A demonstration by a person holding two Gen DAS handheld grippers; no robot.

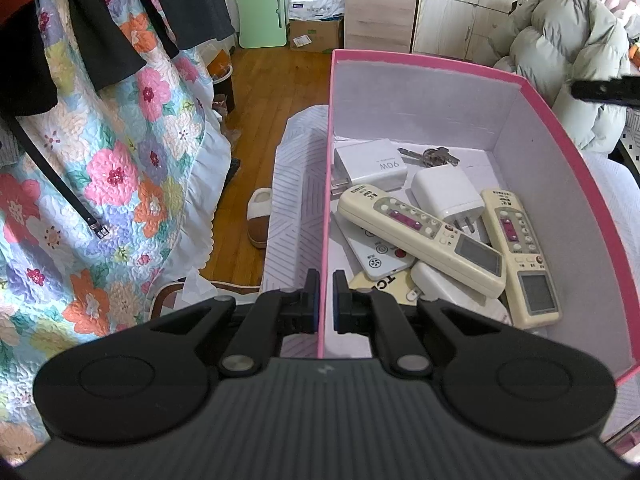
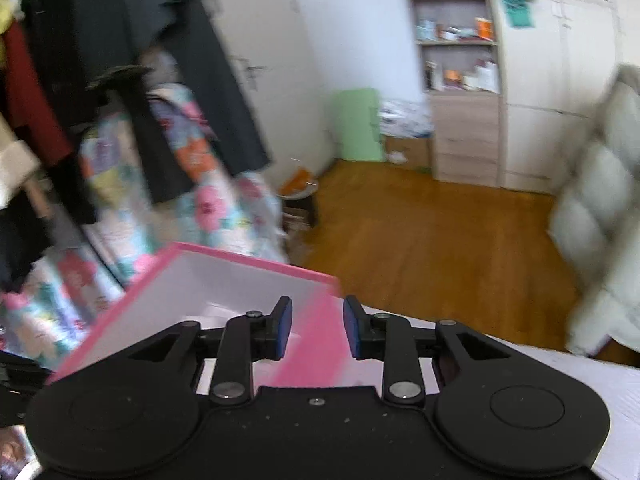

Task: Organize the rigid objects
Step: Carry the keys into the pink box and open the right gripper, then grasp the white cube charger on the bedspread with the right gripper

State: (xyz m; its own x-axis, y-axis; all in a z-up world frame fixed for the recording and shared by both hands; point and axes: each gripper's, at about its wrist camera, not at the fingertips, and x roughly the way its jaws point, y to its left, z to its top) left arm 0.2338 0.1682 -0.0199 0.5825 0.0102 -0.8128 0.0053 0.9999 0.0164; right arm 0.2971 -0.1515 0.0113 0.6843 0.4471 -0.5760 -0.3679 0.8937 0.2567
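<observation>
While the pink box (image 1: 560, 128) sits ahead, the left gripper (image 1: 326, 284) pinches its near left wall between clenched jaws. Beyond and right of those jaws lie two cream remotes (image 1: 420, 236), white chargers (image 1: 372, 166) and keys (image 1: 430, 155). The right gripper (image 2: 317, 322) straddles the box's pink wall, jaws released.

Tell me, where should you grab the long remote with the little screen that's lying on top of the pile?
Probably best across its narrow middle, coming straight down from above. The long remote lies flat on top, slanting across the pink box, so its long edges are free. The white charger sits close beside its far edge, so grip nearer the screen end.
</observation>
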